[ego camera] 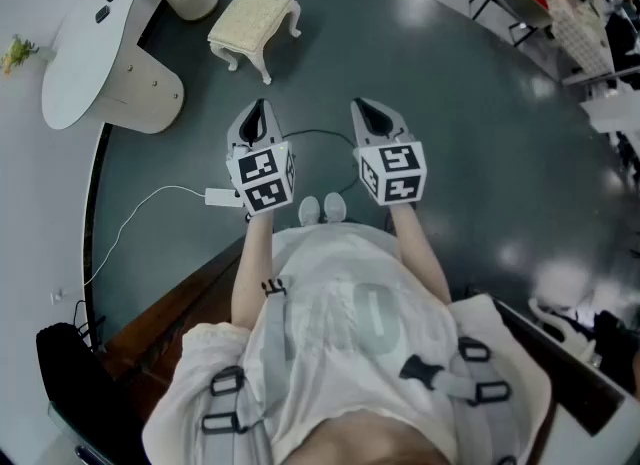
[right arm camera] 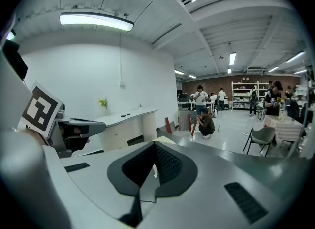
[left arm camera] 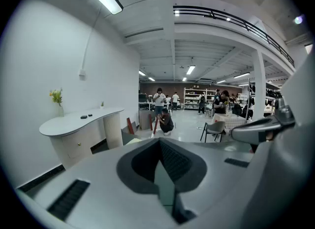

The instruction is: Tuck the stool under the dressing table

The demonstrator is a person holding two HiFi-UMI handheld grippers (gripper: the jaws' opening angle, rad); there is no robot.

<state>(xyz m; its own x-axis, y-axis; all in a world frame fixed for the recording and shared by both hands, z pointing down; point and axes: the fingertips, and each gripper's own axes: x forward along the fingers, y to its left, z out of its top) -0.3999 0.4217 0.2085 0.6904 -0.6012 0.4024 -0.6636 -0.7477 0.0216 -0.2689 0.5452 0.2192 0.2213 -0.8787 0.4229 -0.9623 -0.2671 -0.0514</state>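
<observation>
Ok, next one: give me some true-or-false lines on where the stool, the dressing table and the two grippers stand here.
1. The stool stands out on the dark floor, beside the dressing table, not under it. True.
2. The left gripper grips a stool leg. False: its jaws are together on nothing, short of the stool.
3. The right gripper is shut and empty. True.
4. The stool lies tipped on its side. False: it stands upright on its legs.
</observation>
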